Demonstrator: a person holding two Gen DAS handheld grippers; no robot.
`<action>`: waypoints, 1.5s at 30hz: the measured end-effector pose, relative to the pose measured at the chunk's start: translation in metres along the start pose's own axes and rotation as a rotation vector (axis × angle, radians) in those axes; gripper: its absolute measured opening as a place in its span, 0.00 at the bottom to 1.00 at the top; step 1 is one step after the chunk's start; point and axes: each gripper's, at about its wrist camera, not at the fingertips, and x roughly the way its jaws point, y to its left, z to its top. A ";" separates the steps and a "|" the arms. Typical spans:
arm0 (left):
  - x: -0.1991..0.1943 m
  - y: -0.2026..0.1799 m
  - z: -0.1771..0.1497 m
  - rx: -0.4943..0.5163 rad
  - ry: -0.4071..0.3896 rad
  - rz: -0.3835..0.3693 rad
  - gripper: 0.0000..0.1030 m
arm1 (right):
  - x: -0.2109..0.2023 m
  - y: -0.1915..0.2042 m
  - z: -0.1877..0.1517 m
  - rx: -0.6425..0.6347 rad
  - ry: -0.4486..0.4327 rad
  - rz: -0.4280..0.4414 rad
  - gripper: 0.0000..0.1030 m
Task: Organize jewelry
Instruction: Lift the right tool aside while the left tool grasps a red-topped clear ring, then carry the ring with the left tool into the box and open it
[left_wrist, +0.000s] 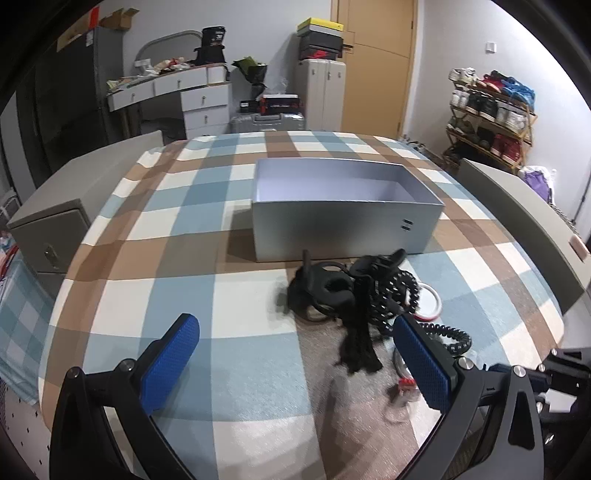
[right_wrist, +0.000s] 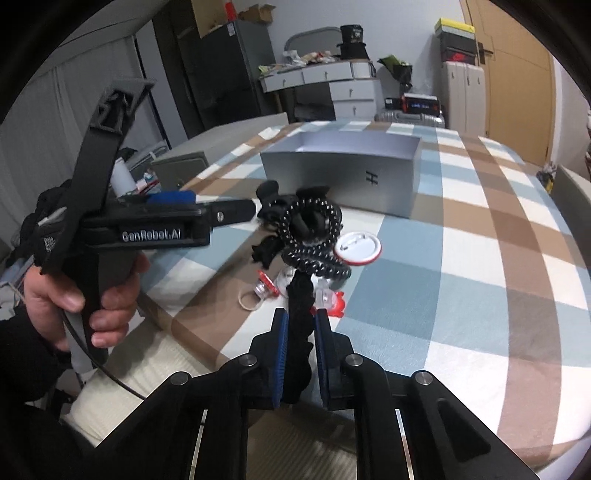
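A pile of black hair accessories lies on the checked cloth in front of an open grey box. It holds a black spiral cord, a black clip and a black scrunchie. My right gripper is shut on the scrunchie, which runs up between its blue pads. My left gripper is open and empty, left of the pile; in the right wrist view it shows from the side. A white badge with a red rim and small clear-and-red pieces lie beside the pile.
The grey box stands mid-table, open at the top and with nothing inside that I can see. A thin ring lies near the front edge. Grey chairs flank the table. Drawers, suitcases and a shoe rack stand behind.
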 end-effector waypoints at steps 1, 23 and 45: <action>-0.001 0.000 -0.001 0.000 0.001 -0.010 0.99 | -0.004 -0.003 0.001 0.016 -0.022 0.016 0.12; 0.001 -0.042 -0.025 0.200 0.121 -0.252 0.99 | -0.019 -0.060 0.011 0.341 -0.238 0.225 0.12; -0.004 -0.060 -0.019 0.343 0.178 -0.298 0.14 | -0.033 -0.070 0.006 0.362 -0.266 0.202 0.12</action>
